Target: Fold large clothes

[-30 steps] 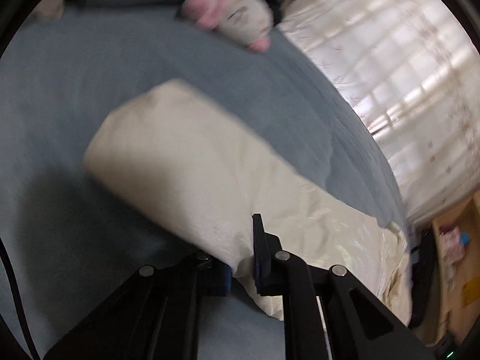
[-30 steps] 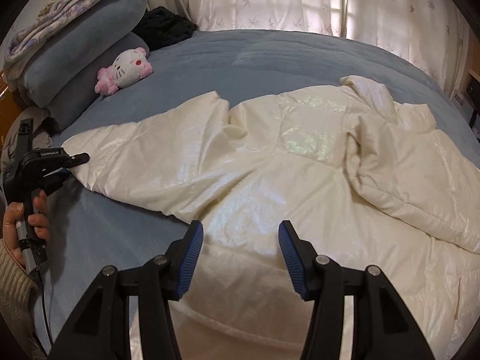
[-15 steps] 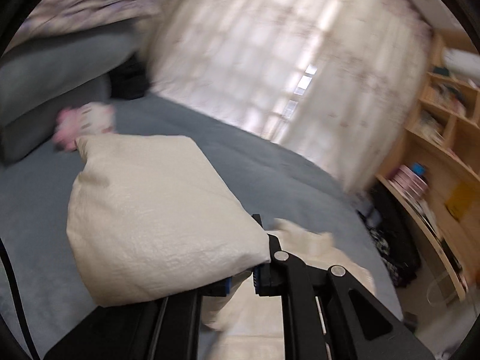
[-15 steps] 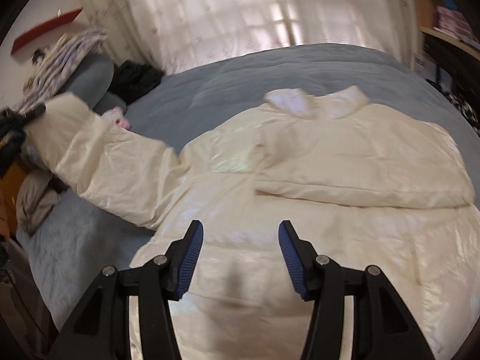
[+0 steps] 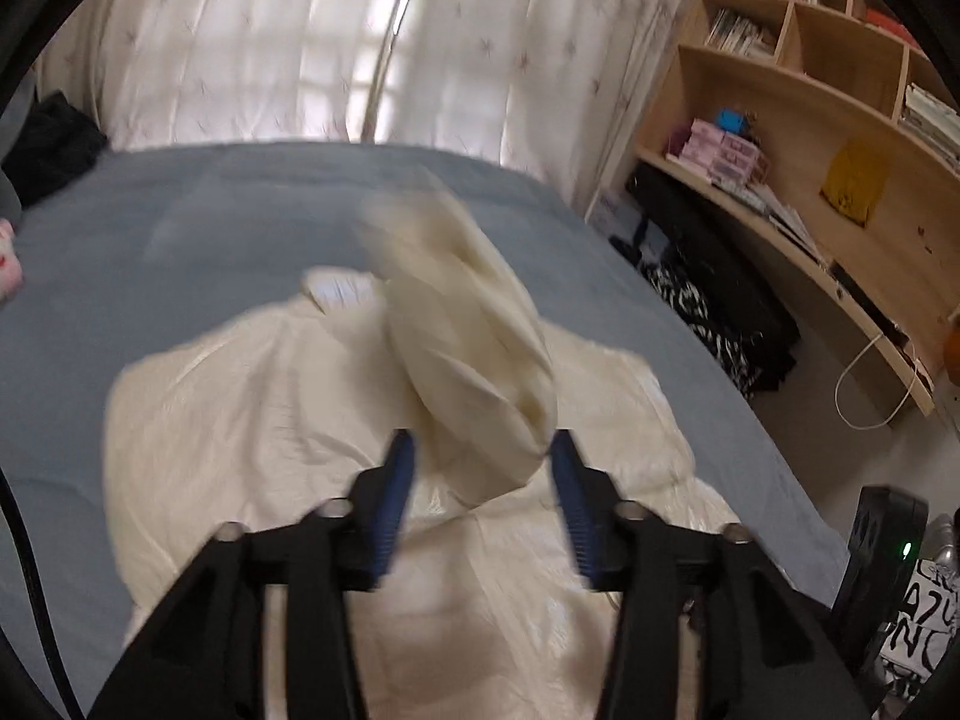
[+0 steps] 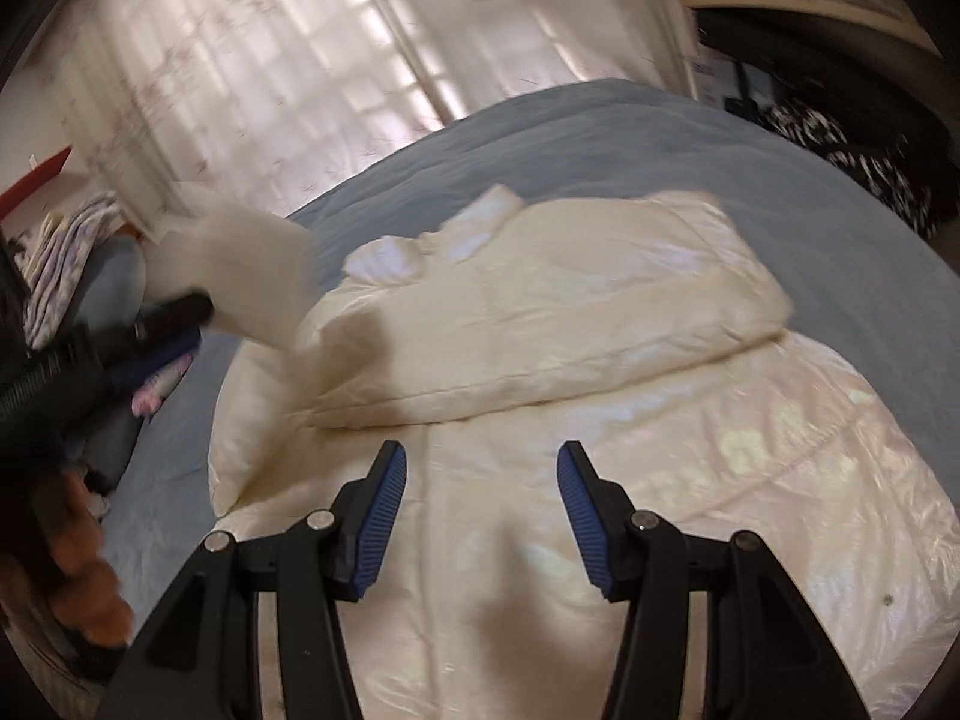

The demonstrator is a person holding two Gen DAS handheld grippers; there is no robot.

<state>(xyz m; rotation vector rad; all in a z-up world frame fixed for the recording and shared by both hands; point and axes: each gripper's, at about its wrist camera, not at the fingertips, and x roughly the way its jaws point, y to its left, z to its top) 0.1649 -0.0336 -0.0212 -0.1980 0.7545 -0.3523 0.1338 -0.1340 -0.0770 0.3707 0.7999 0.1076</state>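
My left gripper [image 5: 483,465] has its jaws spread wide, gripping nothing. My right gripper [image 6: 482,480] hangs just as wide apart, likewise gripping nothing.

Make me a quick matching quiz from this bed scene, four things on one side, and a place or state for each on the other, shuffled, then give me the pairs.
Things:
1. cream jacket sleeve
2. right gripper
3. bedspread
4. bookshelf

Places or states:
A. grey-blue, lying under the jacket
B. against the wall beside the bed, holding books
C. lifted in the air, blurred, above the jacket body
D. open, hovering over the jacket's lower part, holding nothing

Pairs: 1-C, 2-D, 3-A, 4-B
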